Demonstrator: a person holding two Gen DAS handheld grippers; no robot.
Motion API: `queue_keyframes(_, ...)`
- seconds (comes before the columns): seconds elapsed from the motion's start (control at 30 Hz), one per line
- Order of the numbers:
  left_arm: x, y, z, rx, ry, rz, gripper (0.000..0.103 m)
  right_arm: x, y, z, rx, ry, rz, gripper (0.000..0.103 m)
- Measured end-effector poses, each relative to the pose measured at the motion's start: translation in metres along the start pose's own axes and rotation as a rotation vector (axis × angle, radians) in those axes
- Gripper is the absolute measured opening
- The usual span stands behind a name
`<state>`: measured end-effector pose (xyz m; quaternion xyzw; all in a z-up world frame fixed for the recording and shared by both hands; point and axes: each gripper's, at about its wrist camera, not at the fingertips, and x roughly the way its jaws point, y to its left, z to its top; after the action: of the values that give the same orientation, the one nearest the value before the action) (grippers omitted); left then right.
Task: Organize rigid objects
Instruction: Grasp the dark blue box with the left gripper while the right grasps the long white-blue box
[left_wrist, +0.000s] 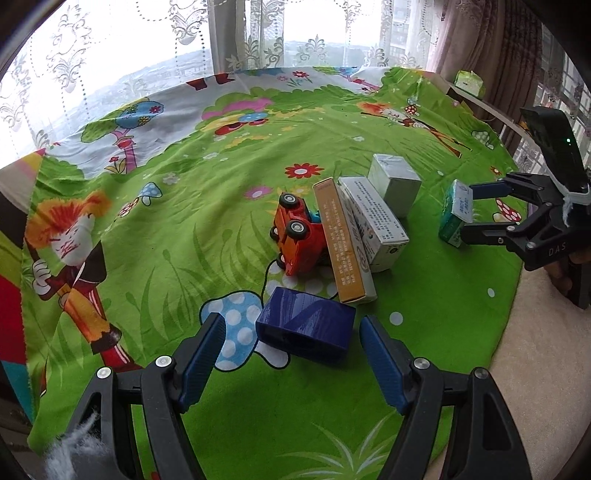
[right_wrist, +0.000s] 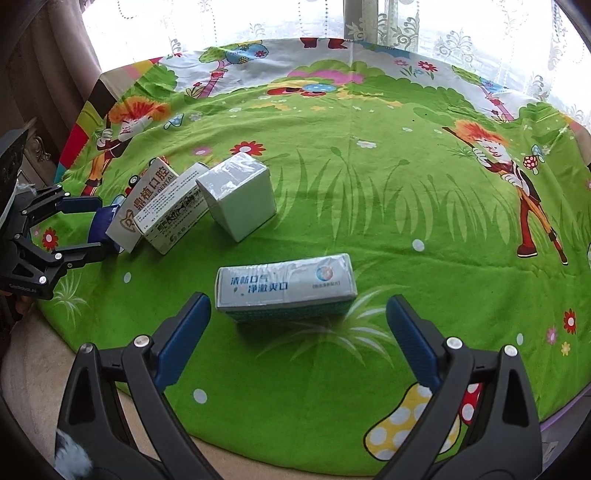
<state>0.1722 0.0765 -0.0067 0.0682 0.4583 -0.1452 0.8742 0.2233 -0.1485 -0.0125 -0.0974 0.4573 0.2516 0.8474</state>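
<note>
Two claws, both yours, stand apart: left gripper (left_wrist: 291, 349) straddles a glossy navy box (left_wrist: 306, 328), right gripper (right_wrist: 299, 325) a white-and-teal carton (right_wrist: 286, 290), neither clamped.

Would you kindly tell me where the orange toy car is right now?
In the left wrist view, the orange toy car lies tipped on its side mid-cloth, against the left face of the orange-sided carton, just beyond the dark blue box.

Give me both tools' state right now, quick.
Left tool: open, straddling the dark blue box, pads not touching it.
Right tool: open, straddling the white-and-teal box, nothing held.
</note>
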Motion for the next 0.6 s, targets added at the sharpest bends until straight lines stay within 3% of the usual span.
queue_keyframes(0.1, 0.005, 0.0, 0.003, 0.013, 0.021, -0.031, 0.075, 0.006, 0.0, 0.002, 0.002, 0.007, -0.005, 0.097)
queue_keyframes(0.17, 0.009, 0.0, 0.004, 0.018, 0.033, -0.036, 0.068, 0.009, 0.0, 0.003, 0.001, 0.013, -0.007, 0.097)
queue_keyframes(0.23, 0.011, -0.001, 0.006, 0.017, 0.042, -0.056, 0.056, 0.013, 0.0, 0.004, 0.001, 0.018, -0.005, 0.097)
queue_keyframes(0.4, 0.012, -0.003, 0.003, -0.001, 0.048, -0.061, 0.055, 0.013, 0.003, 0.003, -0.015, 0.018, -0.028, 0.076)
queue_keyframes(0.6, 0.001, -0.008, -0.007, -0.091, 0.054, 0.001, 0.055, 0.01, 0.004, -0.002, -0.017, 0.007, -0.029, 0.076)
